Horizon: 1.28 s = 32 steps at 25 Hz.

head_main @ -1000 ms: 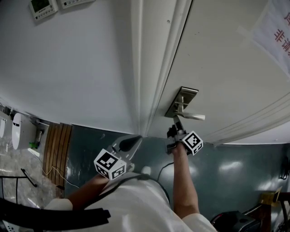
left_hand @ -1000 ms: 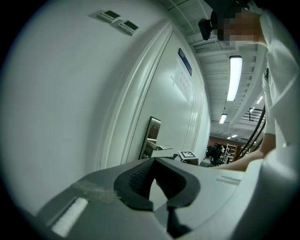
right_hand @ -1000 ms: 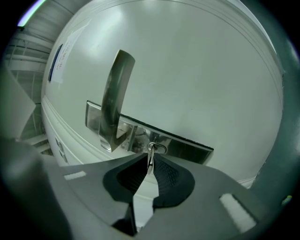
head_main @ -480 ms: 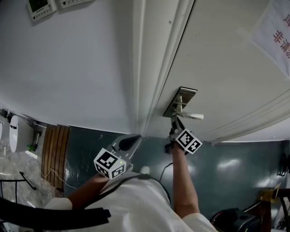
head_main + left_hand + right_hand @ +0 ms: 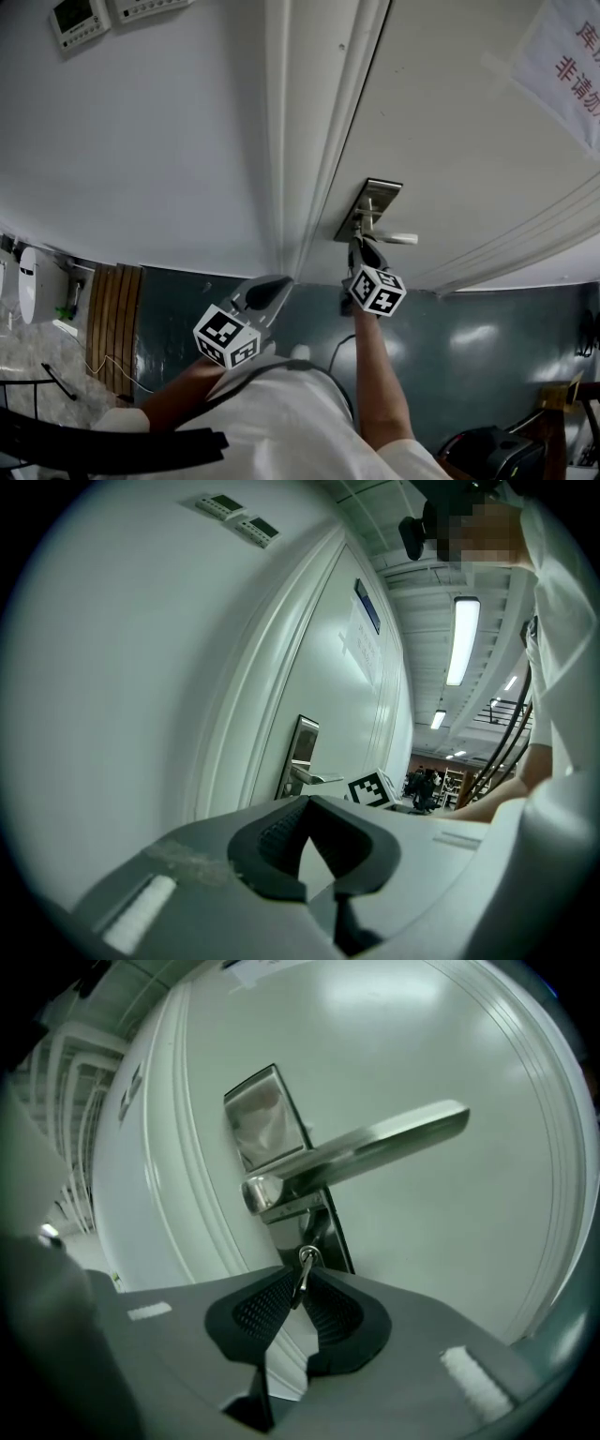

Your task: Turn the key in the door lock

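A small metal key sticks out of the keyhole at the bottom of the steel lock plate, under the lever handle. My right gripper is shut on the key's head, though its jaws have just been opening slightly, with the key still between the pads. In the head view the right gripper reaches to the lock plate below the handle. My left gripper hangs shut and empty by the door frame, left of the lock; its pads meet at the tips.
The white door is closed against its frame, with a paper notice at its upper right. Wall control panels sit at the far left. A dark green floor lies below.
The right gripper has rolled about its own axis at the lock, its marker cube turning and shifting a little left. The left gripper has stayed where it was.
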{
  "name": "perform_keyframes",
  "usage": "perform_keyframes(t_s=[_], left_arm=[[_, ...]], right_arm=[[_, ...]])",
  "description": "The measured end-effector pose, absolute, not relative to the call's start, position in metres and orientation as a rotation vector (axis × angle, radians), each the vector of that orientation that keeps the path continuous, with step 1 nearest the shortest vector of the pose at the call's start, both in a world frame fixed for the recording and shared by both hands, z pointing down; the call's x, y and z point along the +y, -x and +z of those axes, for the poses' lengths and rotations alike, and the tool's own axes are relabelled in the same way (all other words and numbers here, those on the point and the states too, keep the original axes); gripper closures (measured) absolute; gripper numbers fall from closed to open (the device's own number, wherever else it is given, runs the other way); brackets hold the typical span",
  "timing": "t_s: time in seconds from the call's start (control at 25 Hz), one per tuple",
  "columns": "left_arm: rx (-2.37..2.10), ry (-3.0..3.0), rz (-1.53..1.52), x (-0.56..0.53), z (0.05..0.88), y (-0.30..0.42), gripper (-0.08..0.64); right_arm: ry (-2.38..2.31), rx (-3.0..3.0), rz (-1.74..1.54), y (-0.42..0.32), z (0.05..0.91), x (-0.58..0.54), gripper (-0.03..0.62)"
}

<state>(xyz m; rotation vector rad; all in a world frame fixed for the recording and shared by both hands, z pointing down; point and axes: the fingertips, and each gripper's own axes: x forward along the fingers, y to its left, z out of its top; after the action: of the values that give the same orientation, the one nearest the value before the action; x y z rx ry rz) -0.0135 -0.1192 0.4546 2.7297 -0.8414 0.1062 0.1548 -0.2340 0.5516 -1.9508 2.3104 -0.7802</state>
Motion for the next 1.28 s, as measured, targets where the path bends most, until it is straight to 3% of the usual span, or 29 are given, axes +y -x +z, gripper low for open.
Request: perform_keyframes(t_s=[1.28], left_arm=[[-0.842,-2.728,0.105,-0.1204,0.4552,0.017,0.557]], right_arm=[[2.377,2.595,-0.309,-0.1482,0.5483,-0.2341,0.528]])
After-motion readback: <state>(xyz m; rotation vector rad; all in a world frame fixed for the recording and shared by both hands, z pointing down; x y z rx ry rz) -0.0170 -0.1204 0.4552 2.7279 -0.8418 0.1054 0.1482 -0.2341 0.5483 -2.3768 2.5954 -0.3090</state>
